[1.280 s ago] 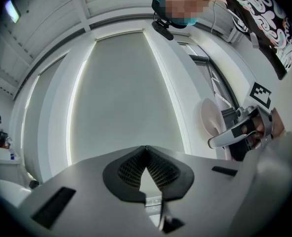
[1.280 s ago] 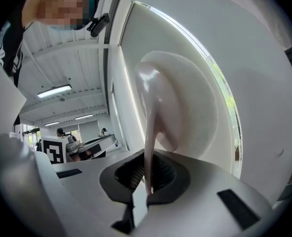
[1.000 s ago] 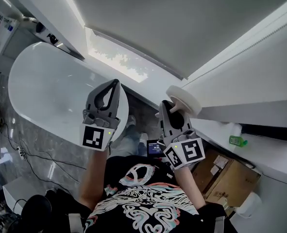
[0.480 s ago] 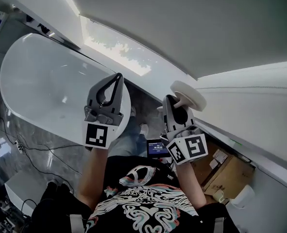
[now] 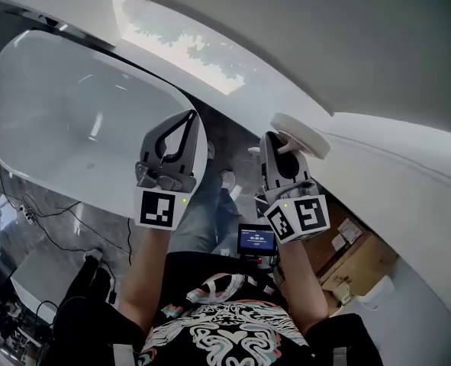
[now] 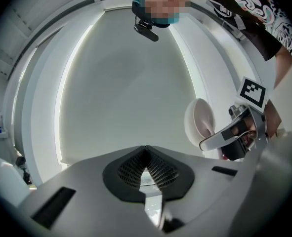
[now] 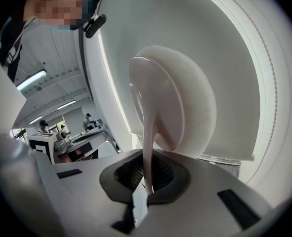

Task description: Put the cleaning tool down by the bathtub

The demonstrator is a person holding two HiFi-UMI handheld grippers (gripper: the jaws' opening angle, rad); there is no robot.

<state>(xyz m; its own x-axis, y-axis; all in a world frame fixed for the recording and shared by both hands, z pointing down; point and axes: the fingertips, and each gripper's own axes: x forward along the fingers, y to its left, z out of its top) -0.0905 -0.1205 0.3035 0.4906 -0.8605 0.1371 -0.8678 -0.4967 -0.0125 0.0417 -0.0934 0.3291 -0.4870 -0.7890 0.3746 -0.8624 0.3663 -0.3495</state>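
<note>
Pale plastic scrubber disc [image 7: 180,102] with thin handle: likely light, stiff, slick; right gripper [image 7: 146,179] pinches the handle, right of white oval bathtub [image 5: 57,113]. Left gripper [image 6: 146,157] closed, empty.

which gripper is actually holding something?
The right gripper: its jaws pinch the thin handle of the white round cleaning tool. The left gripper is shut on nothing.
</note>
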